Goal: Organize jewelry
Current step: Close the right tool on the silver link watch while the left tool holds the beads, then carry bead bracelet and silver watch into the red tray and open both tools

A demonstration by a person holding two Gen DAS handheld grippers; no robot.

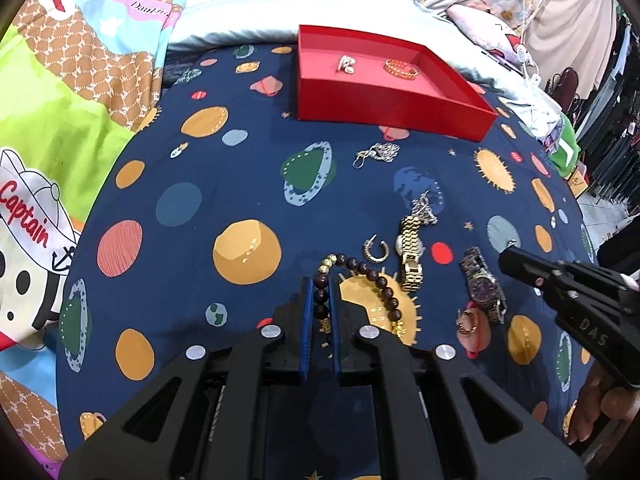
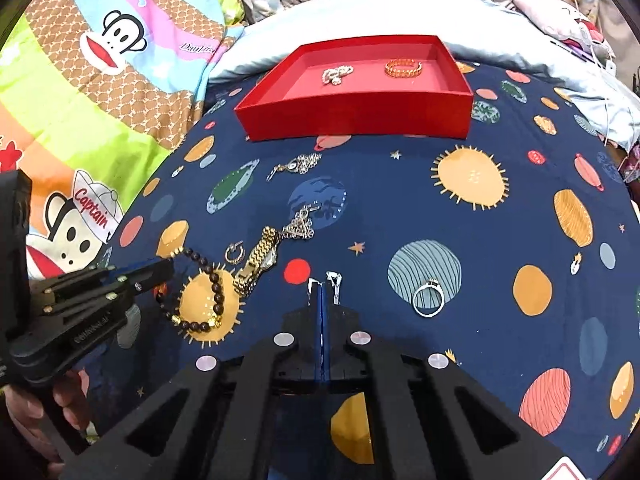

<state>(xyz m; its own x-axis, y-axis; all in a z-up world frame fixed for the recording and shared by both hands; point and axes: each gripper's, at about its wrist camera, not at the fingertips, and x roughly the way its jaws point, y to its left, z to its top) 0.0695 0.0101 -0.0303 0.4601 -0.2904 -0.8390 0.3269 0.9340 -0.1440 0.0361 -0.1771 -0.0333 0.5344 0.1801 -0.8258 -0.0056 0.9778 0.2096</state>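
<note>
Planet-print sheet (image 2: 500,240) bearing red tray (image 2: 356,118), bead bracelet (image 2: 200,292), gold watch (image 2: 256,260), ring (image 2: 429,300), silver chains (image 2: 298,166).

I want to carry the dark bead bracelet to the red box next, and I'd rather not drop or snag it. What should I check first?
1. Left claw around the dark wooden bead bracelet: ok, beads sit between its fingers.
2. Grip firm enough to lift: cannot tell.
3. Bracelet clear of the gold metal watch and small hoop earring: cannot tell, both lie close beside it.
4. Room in the red cardboard box: ok, it holds only a small silver piece and a gold band.
5. Right claw out of the path: ok, it is shut, off to the right by the silver metal watch.
</note>
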